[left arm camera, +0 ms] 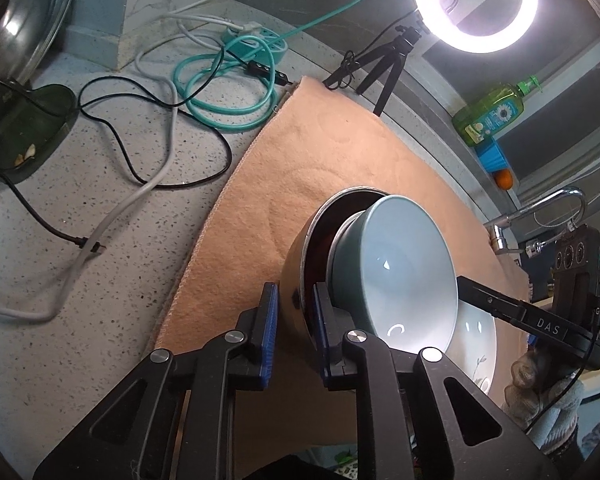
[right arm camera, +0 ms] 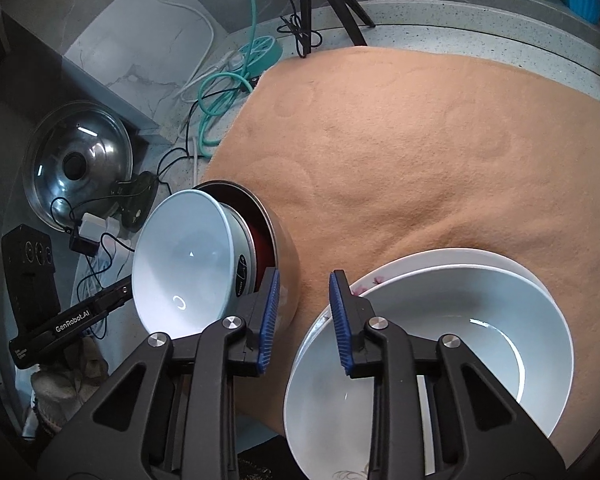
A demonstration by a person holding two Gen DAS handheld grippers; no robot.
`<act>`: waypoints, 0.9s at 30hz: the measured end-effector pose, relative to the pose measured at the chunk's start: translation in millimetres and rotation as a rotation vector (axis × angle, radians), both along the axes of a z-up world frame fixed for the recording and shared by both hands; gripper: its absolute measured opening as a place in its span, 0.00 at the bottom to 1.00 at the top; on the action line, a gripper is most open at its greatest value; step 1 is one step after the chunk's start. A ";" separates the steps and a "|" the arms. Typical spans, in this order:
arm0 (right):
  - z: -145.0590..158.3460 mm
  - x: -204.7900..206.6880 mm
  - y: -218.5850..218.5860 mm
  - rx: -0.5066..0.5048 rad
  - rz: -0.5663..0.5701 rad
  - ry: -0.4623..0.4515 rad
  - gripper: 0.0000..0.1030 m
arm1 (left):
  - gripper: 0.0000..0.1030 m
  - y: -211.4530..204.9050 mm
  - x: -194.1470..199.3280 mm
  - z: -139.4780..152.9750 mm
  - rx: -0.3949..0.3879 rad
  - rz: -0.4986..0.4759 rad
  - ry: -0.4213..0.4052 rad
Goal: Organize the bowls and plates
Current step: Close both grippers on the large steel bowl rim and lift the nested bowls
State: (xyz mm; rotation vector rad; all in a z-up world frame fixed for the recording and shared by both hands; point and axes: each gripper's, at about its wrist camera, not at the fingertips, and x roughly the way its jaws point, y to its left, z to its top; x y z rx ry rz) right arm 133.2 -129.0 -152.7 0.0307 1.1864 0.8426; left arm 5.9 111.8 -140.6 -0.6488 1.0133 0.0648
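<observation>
A: Listing nearest items first. Left claw?

B: Left claw point(left arm camera: 296, 334): narrow, clamped on the wall of the steel bowl point(left arm camera: 296, 256), one pad outside, one inside. The steel bowl is tipped on its side on the peach towel point(right arm camera: 420, 140).

A: Contents of it?

B: One grey-blue bowl point(left arm camera: 400, 264), nested inside and tilted the same way, mouth towards the right claw.

A: Right claw?

B: Right claw point(right arm camera: 305, 320): a narrow gap with only towel showing through it. Its left pad is just beside the steel bowl's outer wall and its right pad is at the rim of the white bowl point(right arm camera: 420, 360). No grip seen.

A: White bowl's place?

B: Upright on a flower-printed white plate point(right arm camera: 500, 264), on the towel, just beside the steel bowl.

A: Further back?

B: Speckled worktop point(left arm camera: 100, 240) with loose cables, a teal power strip point(left arm camera: 256, 40), a pot lid point(right arm camera: 80, 164), a small tripod point(left arm camera: 388, 64) carrying a lit ring light point(left arm camera: 476, 4), and a green soap bottle point(left arm camera: 488, 112).
</observation>
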 end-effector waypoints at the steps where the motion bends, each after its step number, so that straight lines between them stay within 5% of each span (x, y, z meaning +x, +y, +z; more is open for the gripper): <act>1: -0.5 -0.2 1.6 0.000 0.007 0.002 0.24 | 0.13 -0.3 0.5 -0.1 0.001 -0.002 0.001; 14: -13.8 -2.2 18.8 -0.003 0.065 0.051 0.12 | 0.09 -0.8 4.3 -1.9 -0.002 -0.006 0.003; 27: -12.3 -4.9 18.9 -0.005 0.038 0.046 0.12 | 0.08 -4.0 3.2 1.5 0.017 -0.016 0.005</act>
